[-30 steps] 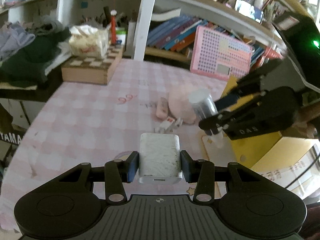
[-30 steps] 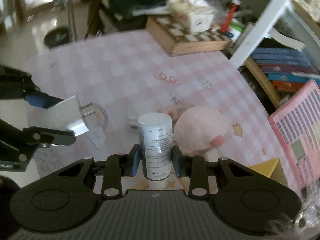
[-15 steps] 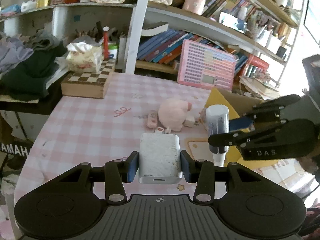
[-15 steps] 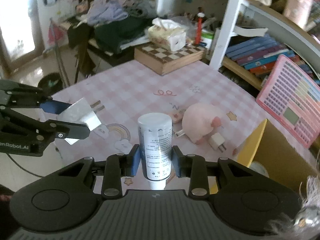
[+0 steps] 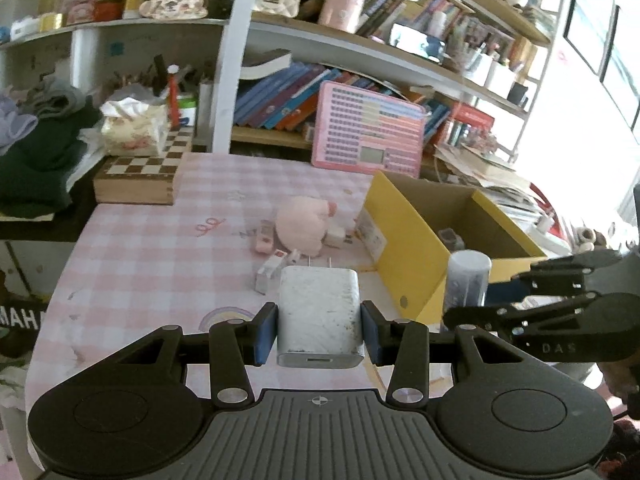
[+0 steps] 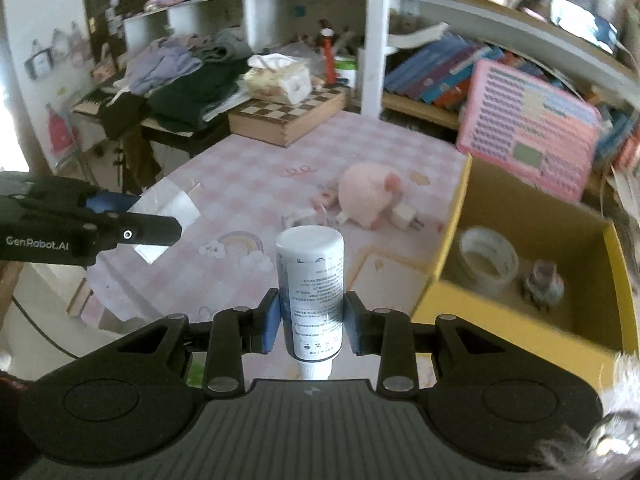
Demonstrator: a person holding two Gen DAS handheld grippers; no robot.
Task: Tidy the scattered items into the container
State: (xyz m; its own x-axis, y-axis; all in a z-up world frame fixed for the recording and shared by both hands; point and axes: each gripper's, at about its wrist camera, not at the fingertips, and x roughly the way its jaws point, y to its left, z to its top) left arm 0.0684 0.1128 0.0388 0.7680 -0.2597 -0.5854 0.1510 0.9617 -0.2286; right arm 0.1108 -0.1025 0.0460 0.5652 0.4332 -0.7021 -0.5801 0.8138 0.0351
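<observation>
Left gripper [image 5: 319, 332] clamped on white charger [image 5: 319, 316], frame centre. Right gripper [image 6: 311, 328] clamped on white tube [image 6: 311, 292]; yellow box [image 6: 520, 320] lower right.

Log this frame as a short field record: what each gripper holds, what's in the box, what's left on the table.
left gripper: shut on charger
right gripper: shut on bottle, cap end towards camera
box: yellow, open, holds tape roll and a small patterned item
table: pink plush, small white plug, small bits beside the plush
</observation>
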